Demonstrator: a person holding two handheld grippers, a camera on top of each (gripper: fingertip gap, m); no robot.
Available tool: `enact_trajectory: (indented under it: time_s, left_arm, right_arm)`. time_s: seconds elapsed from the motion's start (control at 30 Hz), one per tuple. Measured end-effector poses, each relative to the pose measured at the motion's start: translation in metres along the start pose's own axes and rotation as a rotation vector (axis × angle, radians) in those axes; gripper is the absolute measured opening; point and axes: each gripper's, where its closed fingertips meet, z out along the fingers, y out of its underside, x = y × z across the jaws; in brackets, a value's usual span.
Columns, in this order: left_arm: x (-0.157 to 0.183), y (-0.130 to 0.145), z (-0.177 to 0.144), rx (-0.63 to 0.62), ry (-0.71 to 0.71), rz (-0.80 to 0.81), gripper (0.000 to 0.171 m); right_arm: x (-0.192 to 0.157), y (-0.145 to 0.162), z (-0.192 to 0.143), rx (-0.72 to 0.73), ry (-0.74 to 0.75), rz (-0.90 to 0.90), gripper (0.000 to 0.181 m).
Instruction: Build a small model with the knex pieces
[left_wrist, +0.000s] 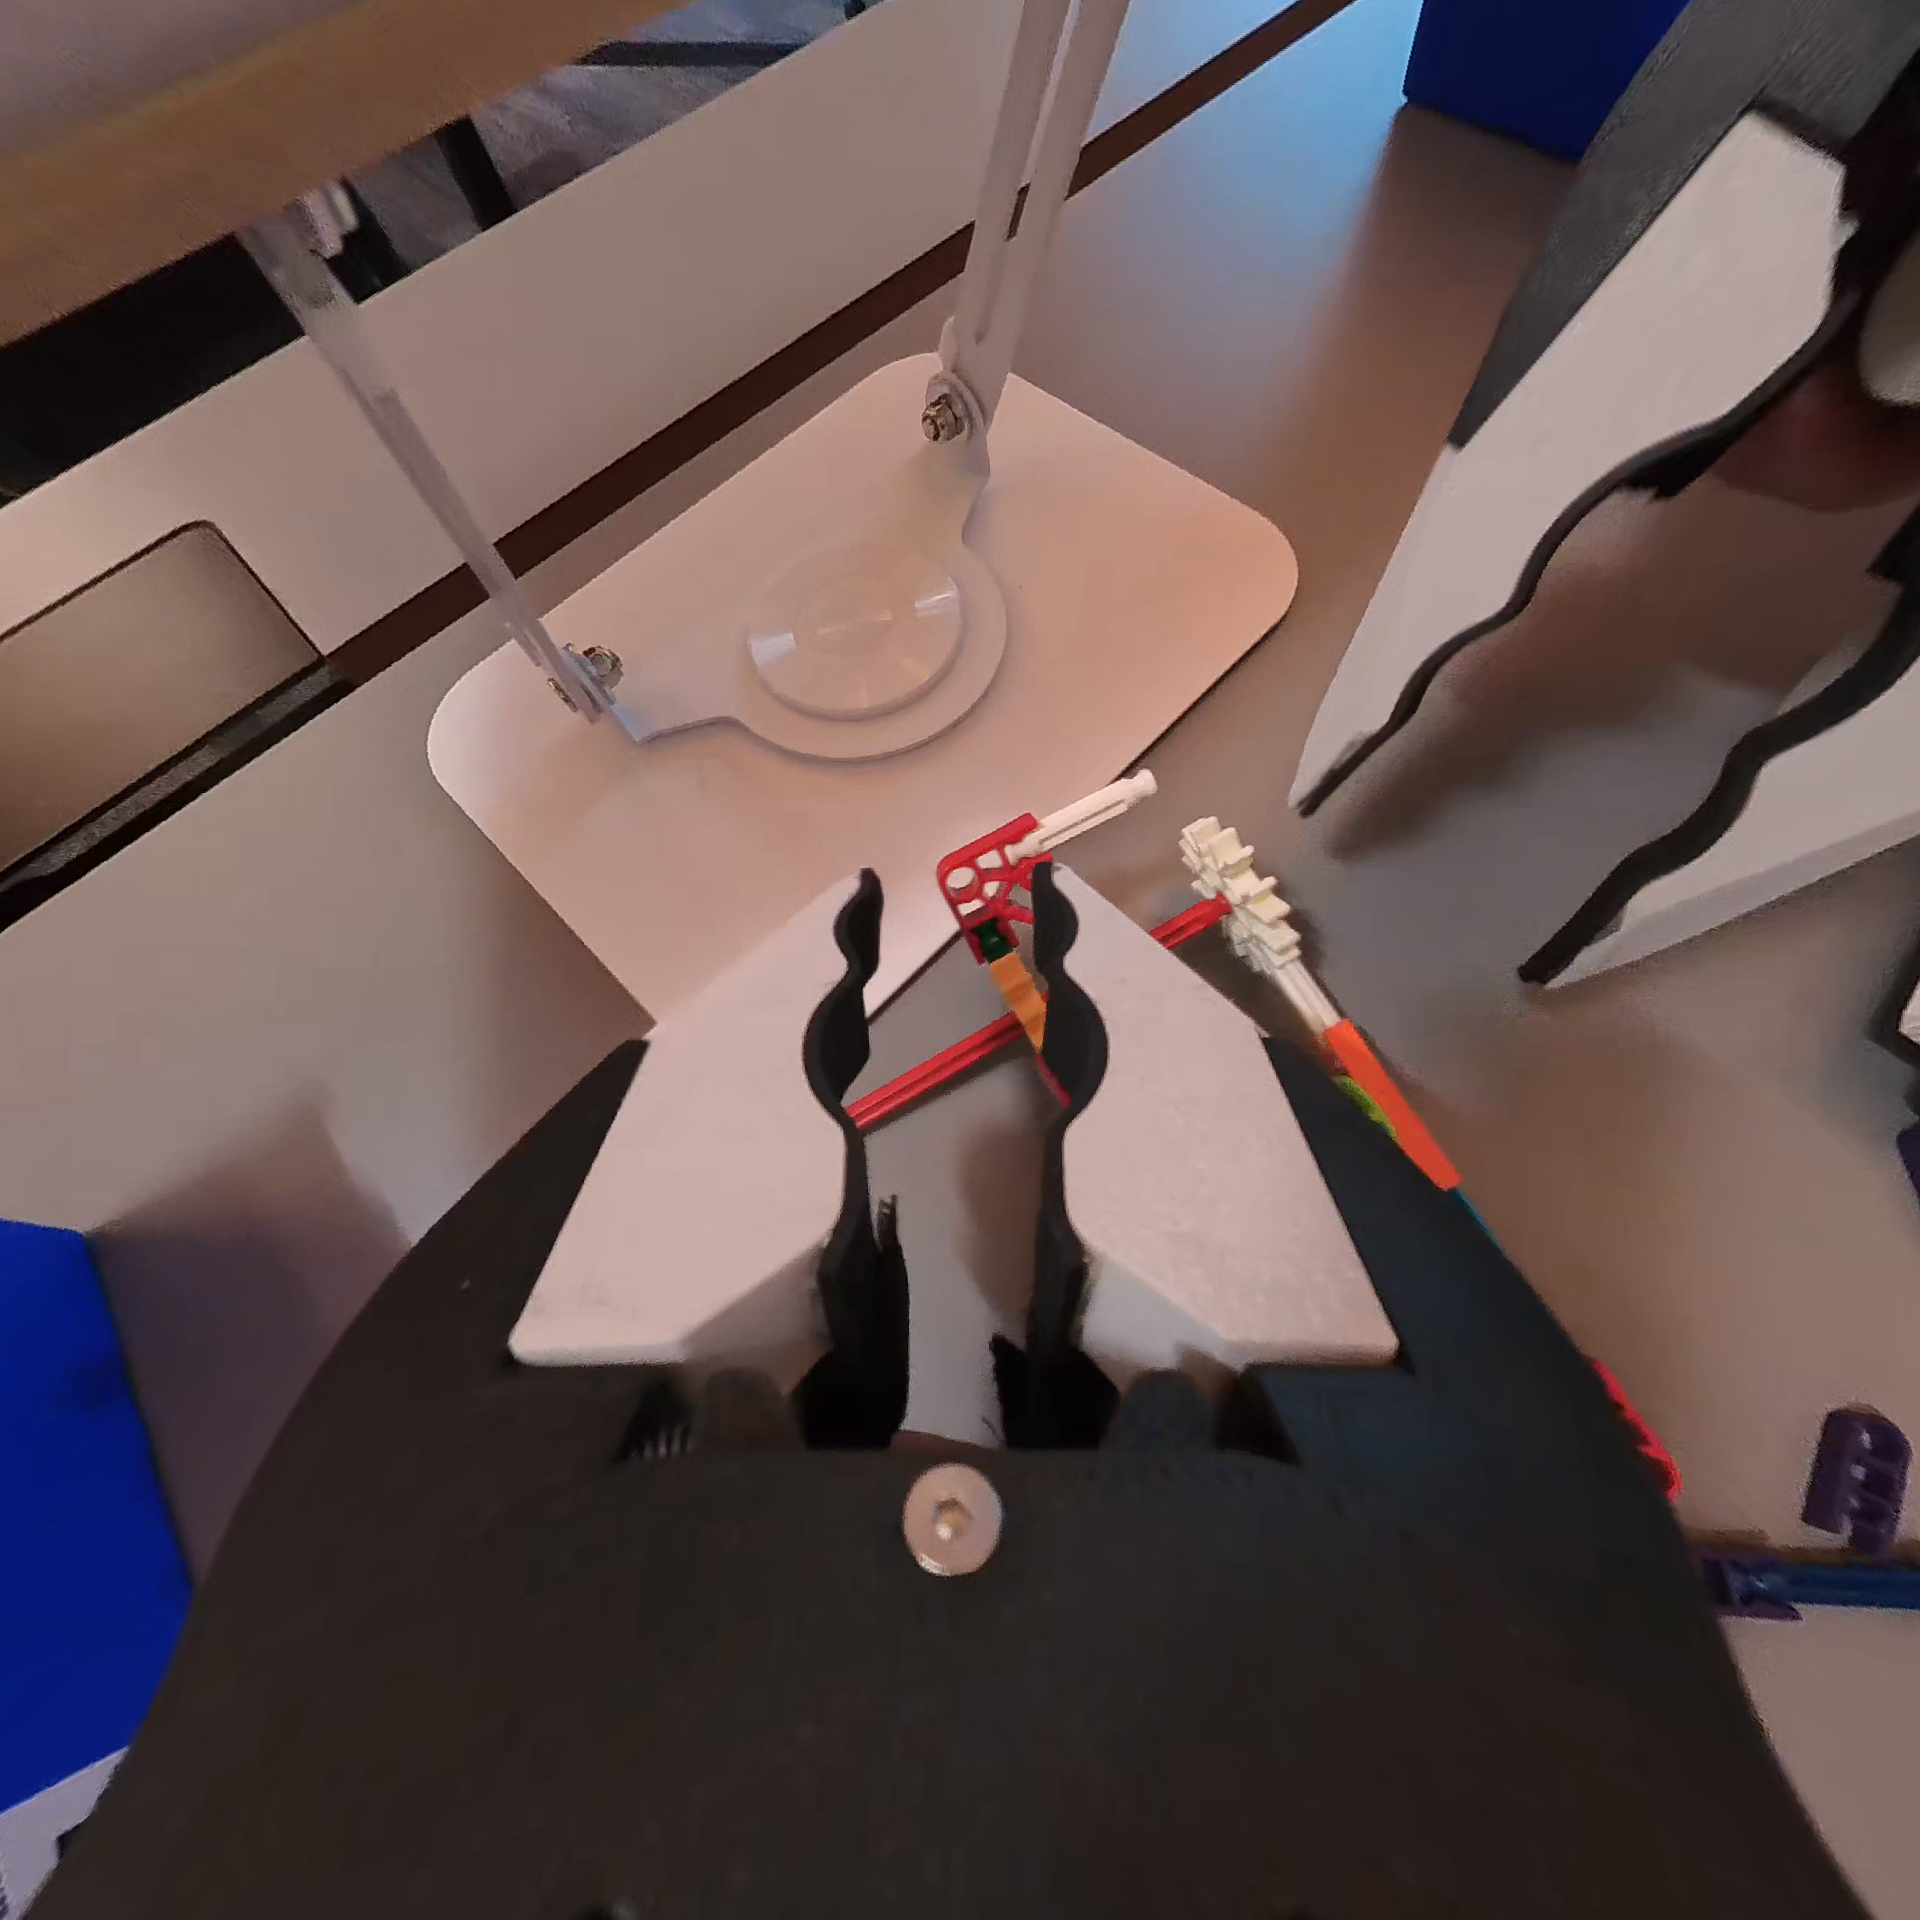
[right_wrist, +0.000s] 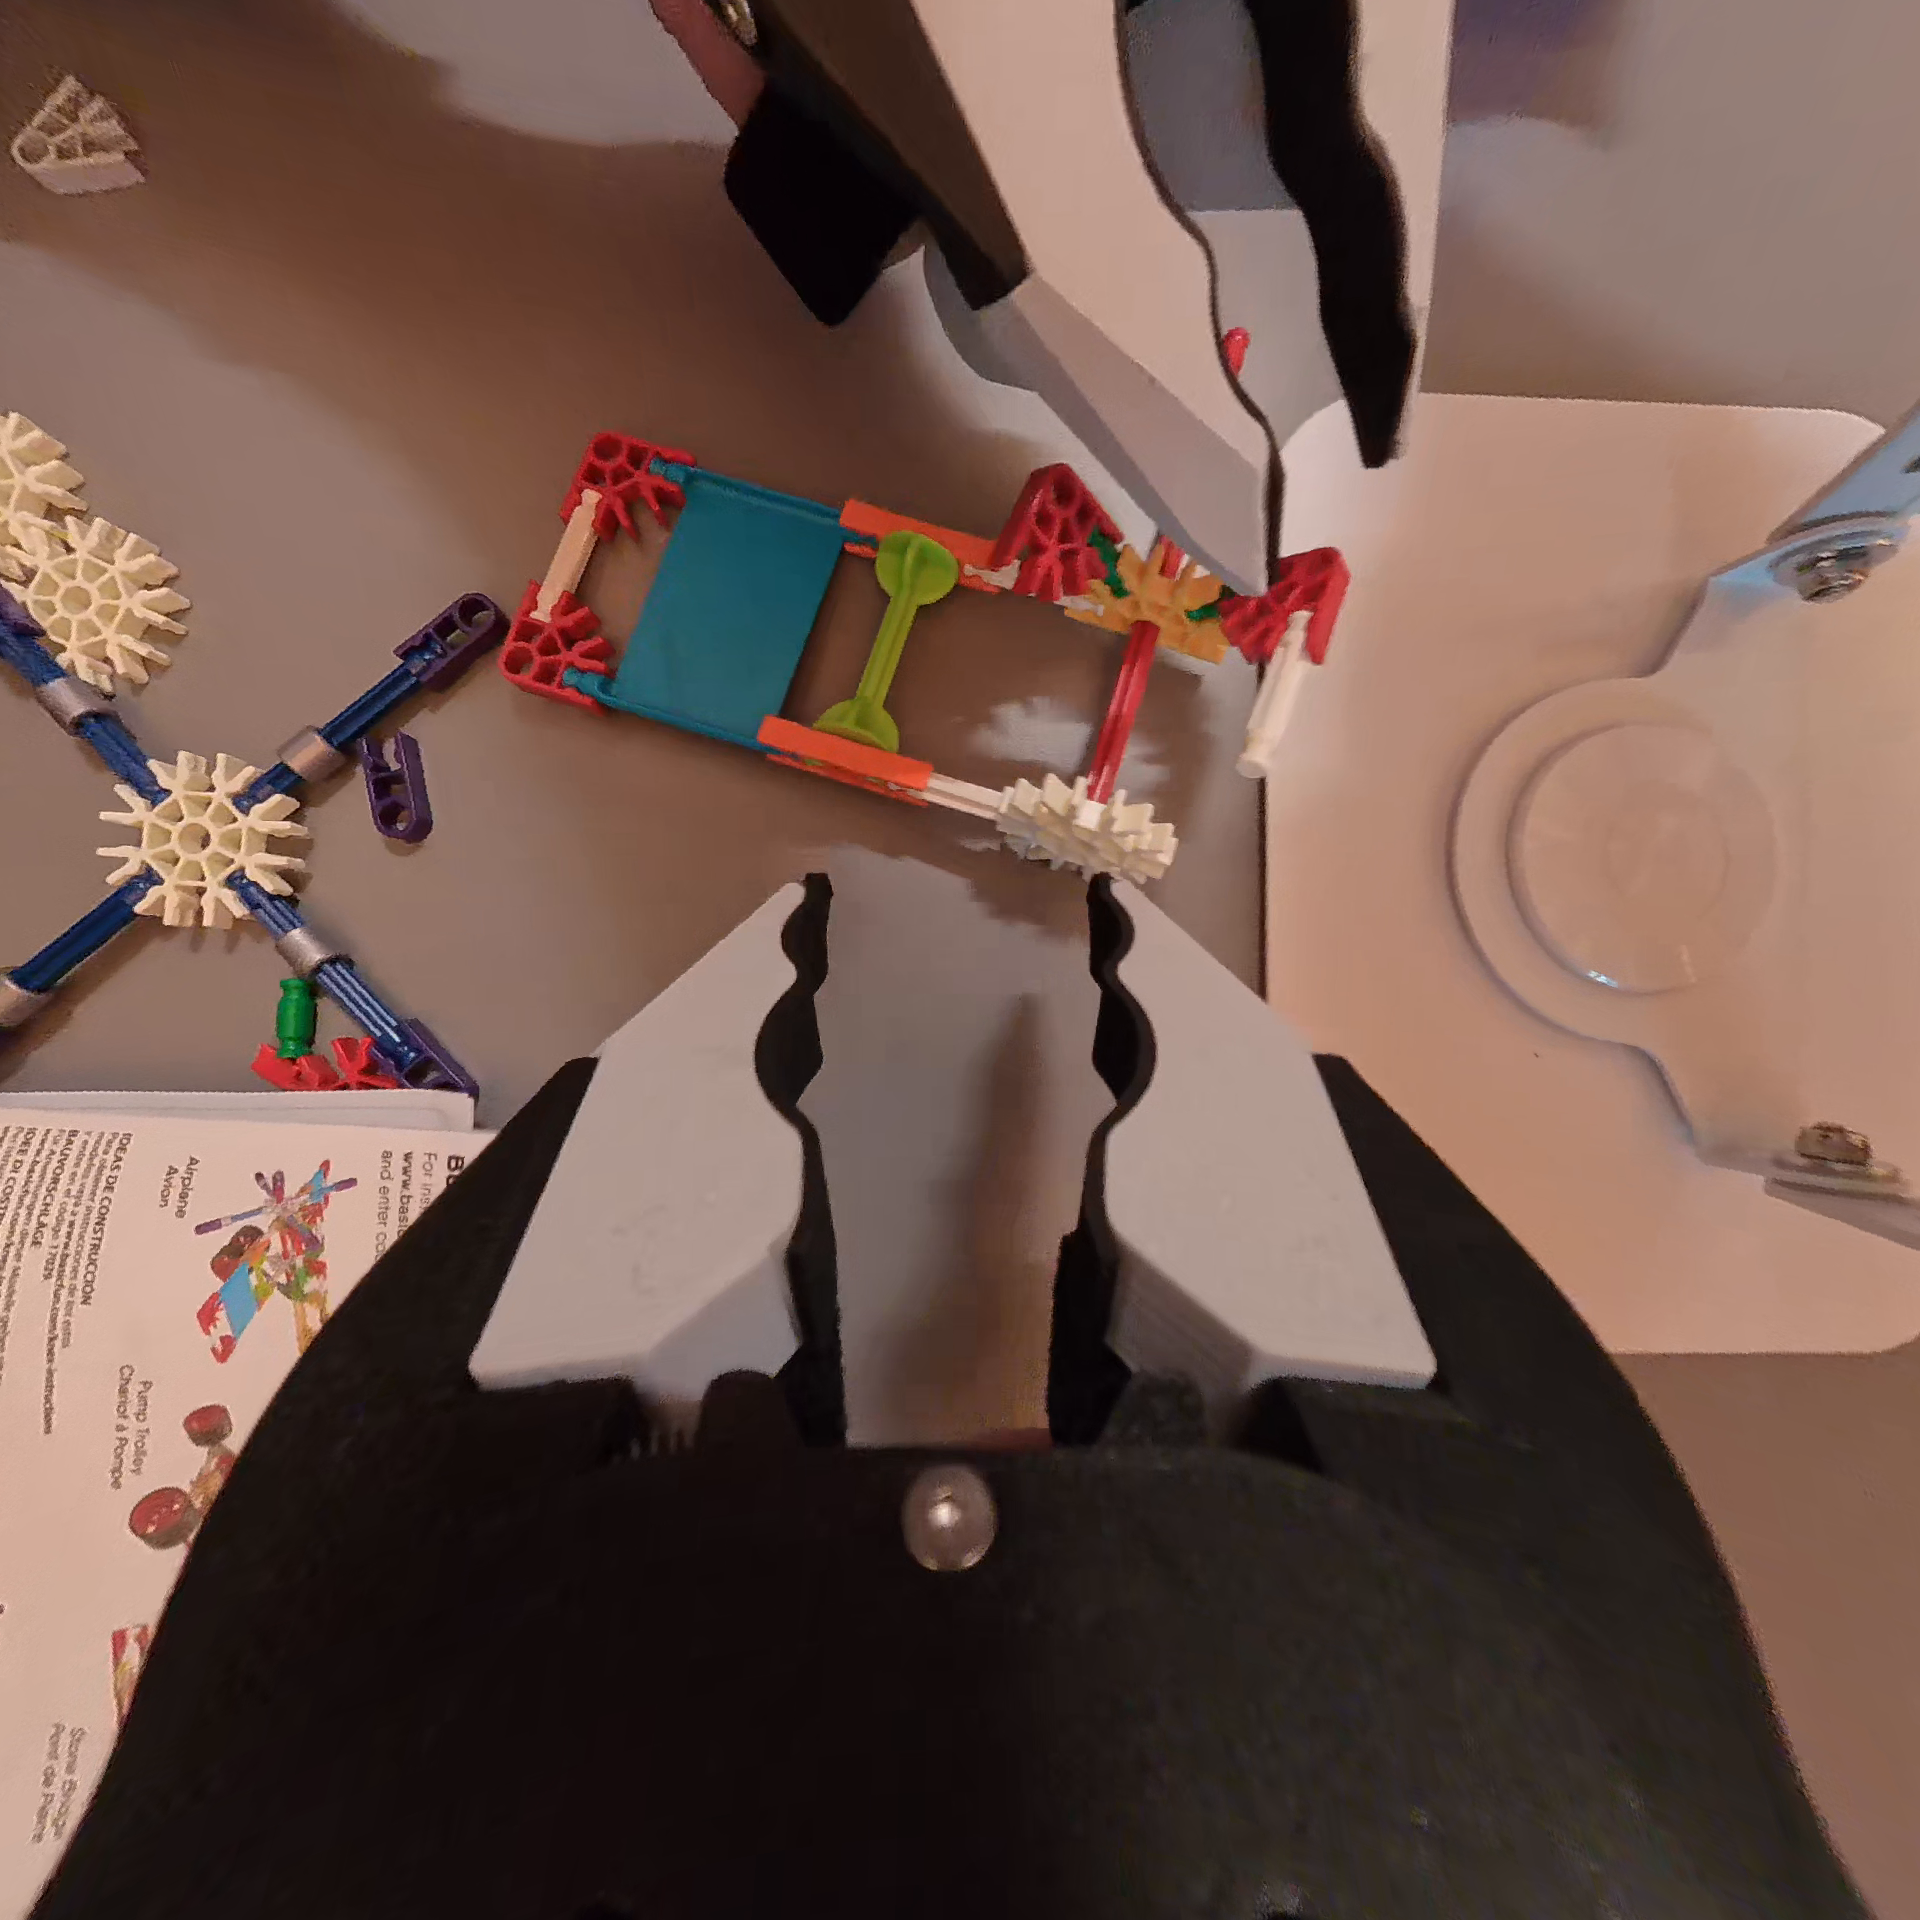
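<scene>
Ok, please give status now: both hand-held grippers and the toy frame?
Left hand-held gripper open at red corner piece. Right hand-held gripper open, empty, near white gear. Toy frame on table.

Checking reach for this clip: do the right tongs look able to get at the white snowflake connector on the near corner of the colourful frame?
Probably yes. The right tongs are open, just short of the white snowflake connector, with bare table between. The left tongs are at the frame's far side, clear of it.

A white stand base (right_wrist: 1558, 499) blocks the tabletop's (right_wrist: 623, 312) right side; bare tabletop lies beyond the toy frame (right_wrist: 727, 613).
</scene>
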Motion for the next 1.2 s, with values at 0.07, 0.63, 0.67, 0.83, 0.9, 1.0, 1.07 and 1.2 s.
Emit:
enact_trajectory:
  time_s: [0.07,0.63,0.67,0.83,0.9,1.0,1.07,1.2]
  left_arm:
    - [-0.001,0.000,-0.001,0.008,-0.006,-0.001,0.027]
    - [0.019,-0.076,-0.102,0.219,-0.125,0.265,0.020]
    - [0.019,-0.080,-0.114,0.234,-0.140,0.278,0.020]
    - [0.005,-0.081,-0.161,0.258,-0.223,0.308,0.021]
    - [-0.008,-0.073,-0.175,0.239,-0.268,0.314,0.021]
    - [-0.033,-0.056,-0.194,0.170,-0.346,0.328,0.022]
    - [-0.049,-0.044,-0.206,0.124,-0.382,0.325,0.023]
    - [-0.077,-0.031,-0.232,0.084,-0.449,0.307,0.024]
  right_arm:
    - [0.004,-0.001,-0.006,0.010,0.019,0.003,0.049]
    - [0.027,-0.008,-0.045,0.060,0.165,-0.037,0.015]
    - [0.027,-0.009,-0.045,0.061,0.167,-0.036,0.016]
    - [0.027,-0.007,-0.045,0.043,0.177,-0.043,0.022]
    - [0.028,-0.005,-0.043,0.036,0.176,-0.041,0.023]
    - [0.030,0.000,-0.039,0.014,0.178,-0.040,0.025]
    - [0.029,0.002,-0.036,0.007,0.171,-0.038,0.025]
    - [0.029,0.005,-0.032,-0.011,0.169,-0.045,0.027]
